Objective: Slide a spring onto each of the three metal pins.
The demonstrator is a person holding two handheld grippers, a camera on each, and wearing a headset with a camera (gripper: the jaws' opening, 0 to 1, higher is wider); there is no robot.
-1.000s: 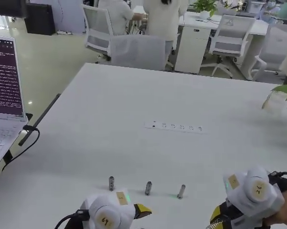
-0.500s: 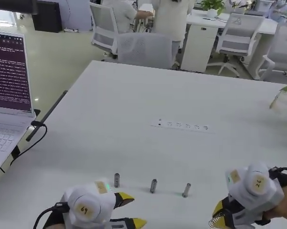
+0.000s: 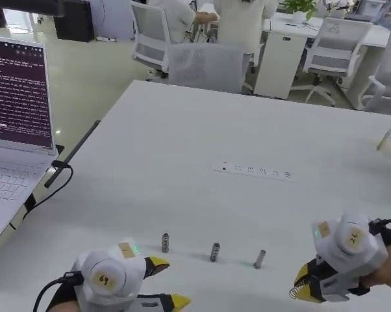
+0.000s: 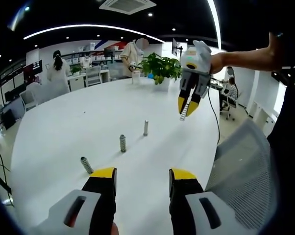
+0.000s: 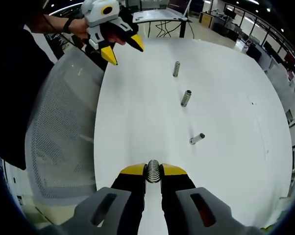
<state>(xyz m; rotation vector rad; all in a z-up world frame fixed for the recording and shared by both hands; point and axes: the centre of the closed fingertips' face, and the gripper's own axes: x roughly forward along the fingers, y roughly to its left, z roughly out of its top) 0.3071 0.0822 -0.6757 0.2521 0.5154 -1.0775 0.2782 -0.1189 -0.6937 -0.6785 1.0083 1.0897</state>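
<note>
Three small metal pins stand in a row on the white table. The left pin [image 3: 165,242] and the middle pin [image 3: 214,251] each carry a spring, and the right pin [image 3: 260,259] looks bare. The same bare pin [image 5: 197,138] lies ahead of my right gripper [image 5: 153,172], which is shut on a spring [image 5: 153,170]. That gripper [image 3: 306,286] hovers right of the row, with its spring [image 3: 297,288] hanging at the tips. My left gripper [image 3: 168,281] is open and empty below the left pin. From its own view the left gripper [image 4: 140,178] faces the sprung pin [image 4: 86,164].
An open laptop [image 3: 17,123] sits at the table's left edge, with a black cable [image 3: 49,188] beside it. A power strip [image 3: 255,171] lies mid-table beyond the pins. Office chairs [image 3: 205,65] and people are behind. A grey mesh chair [image 5: 64,127] stands at the near edge.
My left gripper has drawn back left and toward me, away from the pins, with its jaws now plainly apart. The right gripper keeps the spring and has barely moved. The head camera shifted.
</note>
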